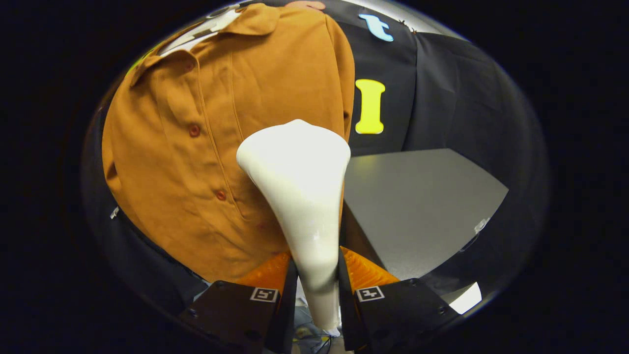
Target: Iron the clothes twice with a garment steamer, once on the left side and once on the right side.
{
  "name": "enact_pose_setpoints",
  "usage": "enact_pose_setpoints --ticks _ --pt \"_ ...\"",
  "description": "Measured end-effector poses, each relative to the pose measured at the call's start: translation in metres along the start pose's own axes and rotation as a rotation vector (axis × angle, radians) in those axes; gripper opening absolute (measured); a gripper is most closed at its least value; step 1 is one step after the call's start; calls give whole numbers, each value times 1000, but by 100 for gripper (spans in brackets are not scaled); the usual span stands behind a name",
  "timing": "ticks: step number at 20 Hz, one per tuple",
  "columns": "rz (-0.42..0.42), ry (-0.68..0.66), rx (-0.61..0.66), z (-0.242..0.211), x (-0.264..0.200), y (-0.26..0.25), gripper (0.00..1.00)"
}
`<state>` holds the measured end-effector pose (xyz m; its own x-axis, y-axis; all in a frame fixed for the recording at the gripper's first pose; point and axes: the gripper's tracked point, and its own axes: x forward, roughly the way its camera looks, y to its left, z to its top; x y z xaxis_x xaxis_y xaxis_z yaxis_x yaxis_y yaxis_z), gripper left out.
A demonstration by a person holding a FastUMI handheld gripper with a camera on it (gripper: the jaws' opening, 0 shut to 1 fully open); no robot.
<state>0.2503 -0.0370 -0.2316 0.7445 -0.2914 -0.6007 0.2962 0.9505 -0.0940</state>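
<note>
Both fingers of the claw (317, 290) clench the steamer (300, 187), its head against the shirt (196, 147).

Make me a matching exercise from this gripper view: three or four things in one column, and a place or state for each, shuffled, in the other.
Things:
1. shirt
2. steamer head
3. table
4. gripper

Descriptions:
A. grey and flat, beyond the right finger
B. white, clamped between both fingers
C. shut on the steamer head's handle
D. brown, buttoned, hanging beyond the steamer head

Pairs: 1-D, 2-B, 3-A, 4-C
</note>
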Motion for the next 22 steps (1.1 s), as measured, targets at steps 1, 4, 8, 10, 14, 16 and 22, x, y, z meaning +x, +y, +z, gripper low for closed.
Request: enact_pose_setpoints --ticks 1,4,8,10,14,16,22 --pt "8 -43 -3 13 -8 3 43" --pt "38 -150 -16 45 -31 19 43" --pt "96 -265 -34 74 -62 44 43" --pt "130 -304 -48 85 -69 61 42" --pt "196 -343 -83 93 -80 97 42" --pt "227 -347 -98 92 -84 110 43" --pt "283 -320 -125 80 -83 147 42"
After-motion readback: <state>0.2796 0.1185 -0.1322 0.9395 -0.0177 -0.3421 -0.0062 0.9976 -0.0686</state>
